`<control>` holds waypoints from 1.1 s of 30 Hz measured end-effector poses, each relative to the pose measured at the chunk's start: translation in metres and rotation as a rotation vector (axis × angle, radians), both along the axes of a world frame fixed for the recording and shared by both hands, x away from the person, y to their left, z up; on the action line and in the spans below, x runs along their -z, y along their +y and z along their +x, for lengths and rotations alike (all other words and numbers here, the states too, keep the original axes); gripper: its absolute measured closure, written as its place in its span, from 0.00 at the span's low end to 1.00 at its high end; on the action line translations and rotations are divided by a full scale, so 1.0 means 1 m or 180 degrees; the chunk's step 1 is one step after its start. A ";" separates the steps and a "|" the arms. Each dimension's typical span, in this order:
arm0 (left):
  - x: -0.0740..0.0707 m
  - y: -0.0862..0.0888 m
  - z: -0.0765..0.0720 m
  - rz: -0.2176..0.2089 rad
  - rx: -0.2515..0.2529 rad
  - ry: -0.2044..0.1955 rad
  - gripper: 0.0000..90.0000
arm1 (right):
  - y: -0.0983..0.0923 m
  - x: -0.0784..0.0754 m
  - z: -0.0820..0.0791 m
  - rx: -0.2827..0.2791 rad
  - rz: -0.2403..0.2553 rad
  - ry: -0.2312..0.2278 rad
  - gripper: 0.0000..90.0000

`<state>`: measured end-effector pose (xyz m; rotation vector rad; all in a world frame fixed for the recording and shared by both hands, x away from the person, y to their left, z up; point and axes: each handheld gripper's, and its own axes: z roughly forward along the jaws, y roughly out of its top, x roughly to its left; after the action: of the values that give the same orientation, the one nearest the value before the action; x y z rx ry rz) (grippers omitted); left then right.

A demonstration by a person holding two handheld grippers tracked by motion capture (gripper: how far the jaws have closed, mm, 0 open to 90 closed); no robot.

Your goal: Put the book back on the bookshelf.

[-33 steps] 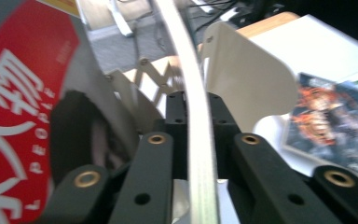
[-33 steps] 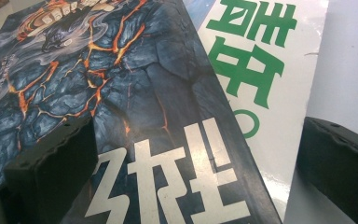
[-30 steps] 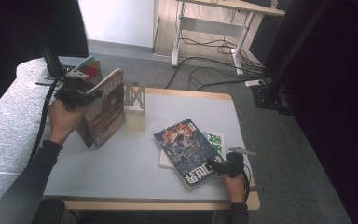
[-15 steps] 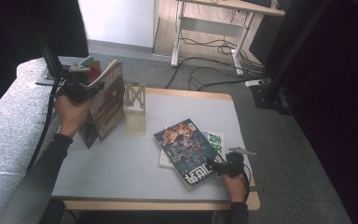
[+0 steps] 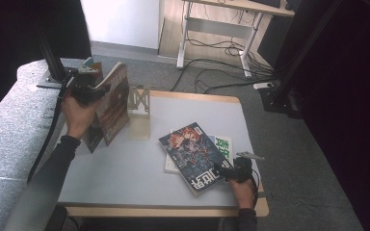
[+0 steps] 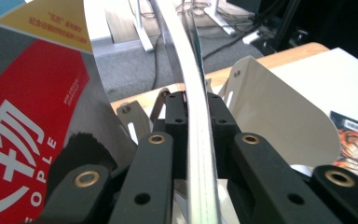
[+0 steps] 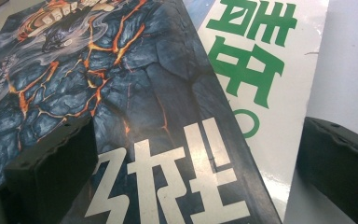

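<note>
— At the table's [image 5: 125, 168] far left corner, what is the left gripper [image 5: 90, 86] doing?
— Its jaws are pinching the top edge of a magazine [image 5: 113, 103]; from the left gripper view the stacked pages [image 6: 198, 140] run straight up between the two black jaws. They have just eased open a touch, yet the pages are still clamped.
— How does that magazine stand?
— On edge, its long axis running up and down, tilted a little. The lower edge is down at the tabletop, the cover faces toward the table's middle, and it sits just beside the pale metal bookend [image 5: 139, 108].
— And the right gripper [image 5: 231, 172]?
— Low at the near right, its jaws spread wide over the near corner of the dark lava-patterned magazine [image 7: 121, 93], pinching nothing. That one lies flat, long axis slanting from far left to near right, on top of a white one with green lettering [image 7: 256, 70].
</note>
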<state>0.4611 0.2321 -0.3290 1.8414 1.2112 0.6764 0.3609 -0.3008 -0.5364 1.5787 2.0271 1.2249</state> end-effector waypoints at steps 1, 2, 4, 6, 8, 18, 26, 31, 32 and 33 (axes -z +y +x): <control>0.000 0.000 0.000 -0.0006 0.0003 -0.0006 0.91 | 0.000 0.000 0.000 0.0000 0.0001 0.0001 0.00; 0.000 0.000 -0.001 0.0007 0.0002 -0.0009 0.91 | 0.000 0.000 0.000 0.0001 0.0001 0.0001 0.00; 0.000 0.001 -0.001 0.0031 -0.0010 -0.0014 0.89 | 0.000 0.000 0.000 0.0001 0.0000 0.0000 0.00; 0.000 0.001 -0.001 0.0062 -0.0026 -0.0032 0.87 | 0.000 0.000 0.000 0.0000 0.0000 0.0000 0.00; -0.001 0.002 -0.002 0.0080 -0.0034 -0.0050 0.84 | 0.000 0.000 0.000 0.0001 0.0000 0.0000 0.00; -0.011 0.007 -0.015 0.0035 0.0019 -0.0125 0.75 | 0.000 0.000 0.000 0.0004 0.0001 0.0000 0.00; -0.020 0.011 -0.029 -0.0021 0.0114 -0.0175 0.61 | 0.000 0.000 0.000 0.0006 0.0002 0.0001 0.00; -0.025 0.012 -0.040 -0.0024 0.0165 -0.0240 0.57 | 0.000 0.000 0.000 0.0003 0.0002 0.0009 0.00; -0.026 0.012 -0.042 -0.0026 0.0183 -0.0239 0.56 | 0.000 0.000 0.000 0.0003 0.0001 0.0009 0.00; -0.027 0.012 -0.044 -0.0024 0.0207 -0.0233 0.56 | 0.000 0.000 0.000 0.0004 0.0002 0.0009 0.00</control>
<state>0.4169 0.2441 -0.3018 1.8258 1.1005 0.6958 0.3607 -0.3006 -0.5363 1.5824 2.0274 1.2235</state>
